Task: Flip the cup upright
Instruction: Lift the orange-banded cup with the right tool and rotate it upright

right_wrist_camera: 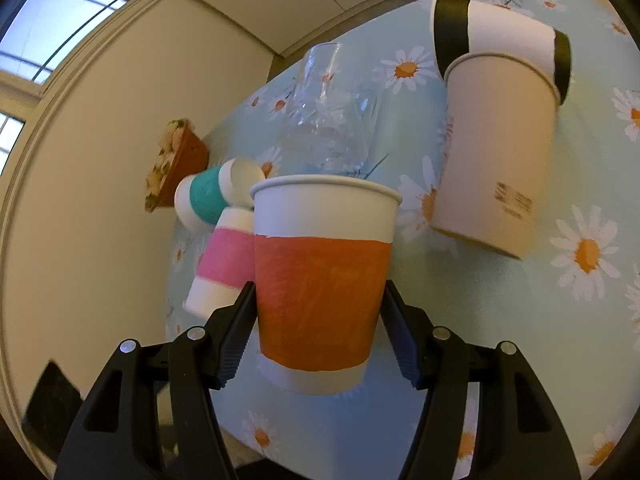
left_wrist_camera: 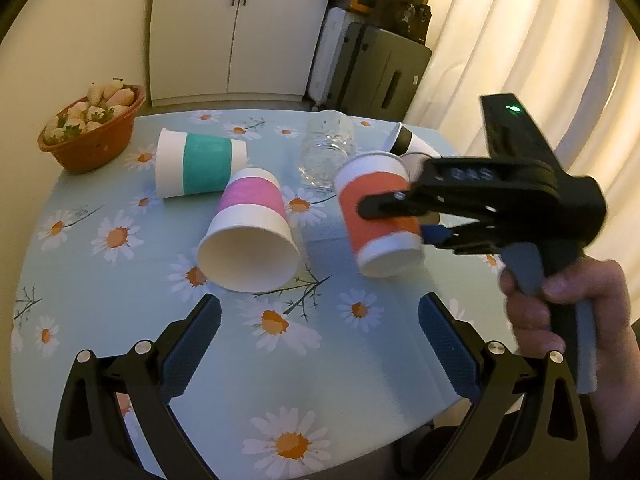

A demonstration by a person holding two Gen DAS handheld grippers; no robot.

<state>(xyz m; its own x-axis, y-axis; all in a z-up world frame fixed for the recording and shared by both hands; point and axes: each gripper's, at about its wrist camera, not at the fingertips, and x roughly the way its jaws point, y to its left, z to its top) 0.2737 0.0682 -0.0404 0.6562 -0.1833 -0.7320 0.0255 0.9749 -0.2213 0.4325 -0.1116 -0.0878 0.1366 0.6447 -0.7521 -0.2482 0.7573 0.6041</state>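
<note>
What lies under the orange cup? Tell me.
The orange cup hangs clamped in the right gripper, tilted above the daisy tablecloth. Only bare cloth shows beneath it. The cup's inside faces away, so its contents cannot be seen.

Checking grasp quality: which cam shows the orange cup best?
Right wrist: the orange cup fills the centre, both fingers on its band. Left wrist shows it smaller, tilted off the table, partly hidden by the right gripper.
</note>
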